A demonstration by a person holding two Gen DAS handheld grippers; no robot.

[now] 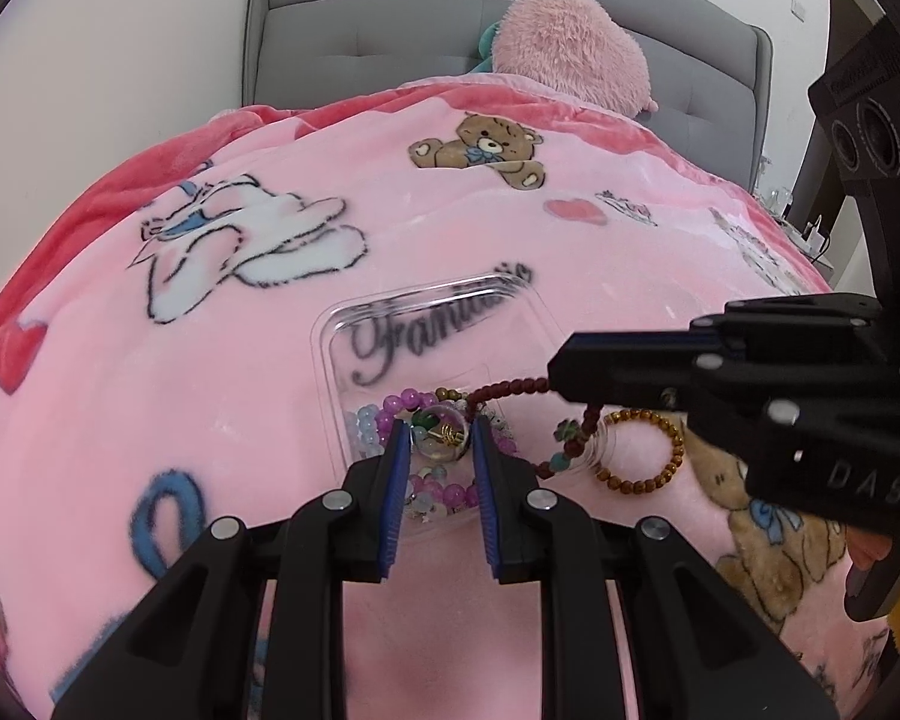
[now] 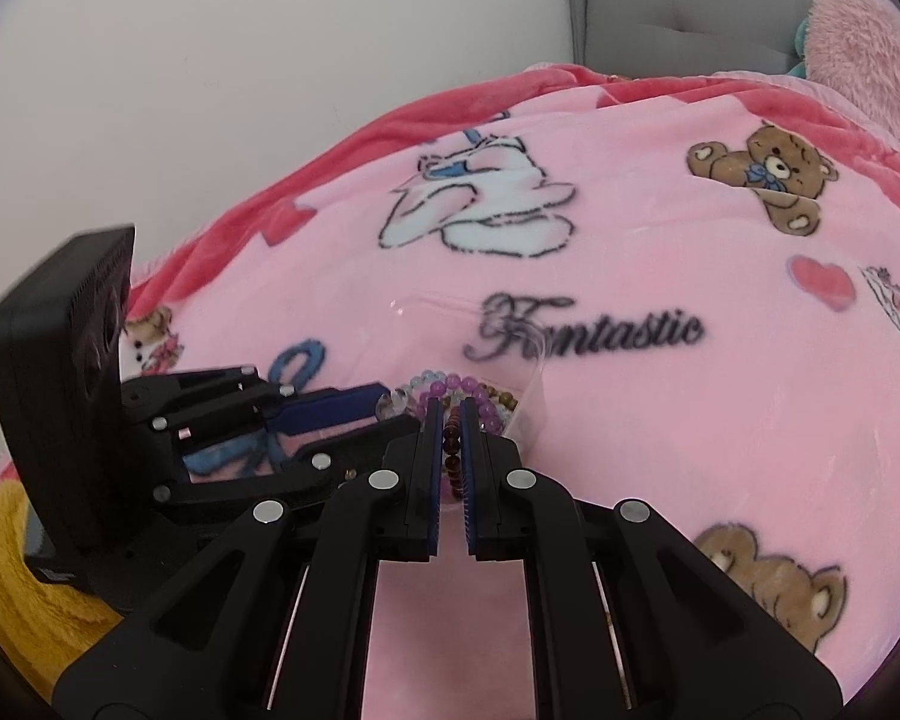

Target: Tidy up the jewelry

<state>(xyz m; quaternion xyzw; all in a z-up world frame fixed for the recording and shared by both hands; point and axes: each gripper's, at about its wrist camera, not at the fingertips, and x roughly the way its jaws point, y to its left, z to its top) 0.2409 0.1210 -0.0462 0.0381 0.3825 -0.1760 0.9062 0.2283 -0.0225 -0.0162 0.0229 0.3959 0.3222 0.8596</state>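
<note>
A clear plastic tray lies on the pink blanket and holds several bead bracelets, purple and pale blue. My left gripper is over the tray's near end, its jaws closed around a large clear bead with a gold charm. My right gripper is shut on a dark red bead bracelet, which hangs from it beside the tray with a green clover charm. The same bracelet shows between the right fingers. A brown wooden bead bracelet lies on the blanket to the right of the tray.
The pink blanket with bears and a cat print covers the bed. A fluffy pink pillow leans on the grey headboard. A yellow fuzzy cloth lies at the left in the right wrist view.
</note>
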